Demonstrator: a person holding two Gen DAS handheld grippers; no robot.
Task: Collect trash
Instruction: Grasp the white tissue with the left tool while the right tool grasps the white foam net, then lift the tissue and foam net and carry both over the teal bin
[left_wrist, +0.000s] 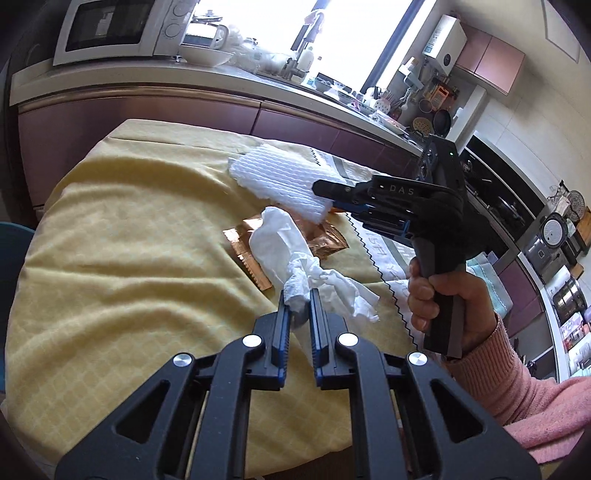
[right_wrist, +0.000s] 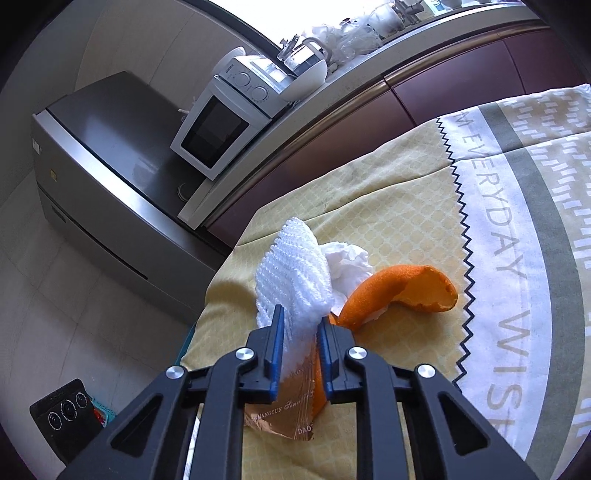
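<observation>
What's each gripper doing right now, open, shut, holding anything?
Left gripper: shut on the crumpled white tissue.
Right gripper: shut on the white foam net.

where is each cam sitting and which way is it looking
Left wrist: rides the left claw, looks down across the yellow cloth toward the counter; its fingers pinch a white tissue; a hand with the right claw shows.
Right wrist: rides the right claw, looks toward the microwave; its fingers pinch a foam net.
Shared: tissue, net, copper wrapper.
</observation>
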